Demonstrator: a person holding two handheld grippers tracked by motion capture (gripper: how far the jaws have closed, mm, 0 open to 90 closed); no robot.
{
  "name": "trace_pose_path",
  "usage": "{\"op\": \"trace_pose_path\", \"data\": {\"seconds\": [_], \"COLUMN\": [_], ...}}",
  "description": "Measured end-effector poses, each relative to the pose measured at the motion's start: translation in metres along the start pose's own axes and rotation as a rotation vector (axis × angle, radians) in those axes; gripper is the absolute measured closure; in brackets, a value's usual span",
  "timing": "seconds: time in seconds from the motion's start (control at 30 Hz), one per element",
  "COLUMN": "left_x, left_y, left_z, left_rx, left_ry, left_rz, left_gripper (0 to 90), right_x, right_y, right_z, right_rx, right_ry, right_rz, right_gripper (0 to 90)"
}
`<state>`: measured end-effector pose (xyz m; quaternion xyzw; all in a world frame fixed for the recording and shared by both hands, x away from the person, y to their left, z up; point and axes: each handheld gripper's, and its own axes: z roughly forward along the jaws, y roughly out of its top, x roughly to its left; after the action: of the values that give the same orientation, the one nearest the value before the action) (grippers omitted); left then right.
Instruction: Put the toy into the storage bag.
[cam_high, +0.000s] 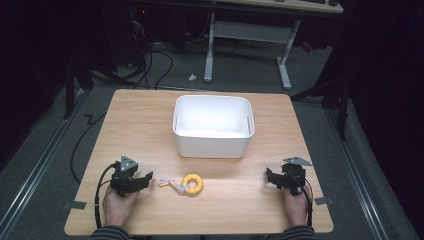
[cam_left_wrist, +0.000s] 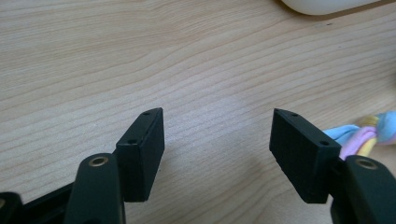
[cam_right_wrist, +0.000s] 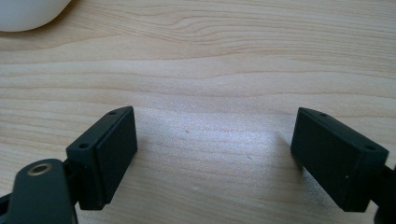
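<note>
A yellow ring toy (cam_high: 192, 184) with a pastel braided rope tail (cam_high: 170, 183) lies on the wooden table near its front edge. The rope's end (cam_left_wrist: 369, 133) shows in the left gripper view, just behind the right-hand jaw. My left gripper (cam_high: 142, 181) rests on the table left of the toy, open, with nothing between its jaws (cam_left_wrist: 217, 140). My right gripper (cam_high: 272, 177) sits at the front right, well apart from the toy, also open over bare wood (cam_right_wrist: 215, 140). A white bin (cam_high: 213, 125) stands empty at the table's middle.
The wooden table (cam_high: 140, 120) has bare room on both sides of the bin. Its corner (cam_left_wrist: 327, 4) shows at the top of the left gripper view, and another corner (cam_right_wrist: 28, 14) in the right gripper view. Cables and a desk frame (cam_high: 247, 50) lie beyond the far edge.
</note>
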<state>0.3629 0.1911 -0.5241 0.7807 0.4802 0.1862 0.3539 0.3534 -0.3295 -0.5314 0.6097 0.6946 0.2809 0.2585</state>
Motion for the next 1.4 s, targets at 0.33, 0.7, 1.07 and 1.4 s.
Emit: {"op": "trace_pose_path", "data": {"seconds": [0.33,0.7,1.07,1.4], "left_x": [-0.012,-0.025,-0.044,-0.062], "left_y": [0.006,0.015,0.022,0.029], "left_z": [-0.011,-0.017,-0.017,-0.015], "left_rx": [-0.031,-0.018,0.020,0.035], "left_ry": [-0.023,-0.090,-0.143,-0.167], "left_rz": [0.060,0.070,0.077,0.124], "left_gripper": [41.3,41.5,38.2,37.8], "right_x": [0.000,0.000,0.000,0.000], "right_y": [0.000,0.000,0.000,0.000], "right_z": [0.000,0.000,0.000,0.000], "right_rx": [0.000,0.000,-0.002,-0.001], "right_ry": [0.002,0.002,0.005,0.007], "right_rz": [-0.002,-0.002,-0.006,-0.014], "right_gripper": [14.5,14.5,14.5,14.5]}}
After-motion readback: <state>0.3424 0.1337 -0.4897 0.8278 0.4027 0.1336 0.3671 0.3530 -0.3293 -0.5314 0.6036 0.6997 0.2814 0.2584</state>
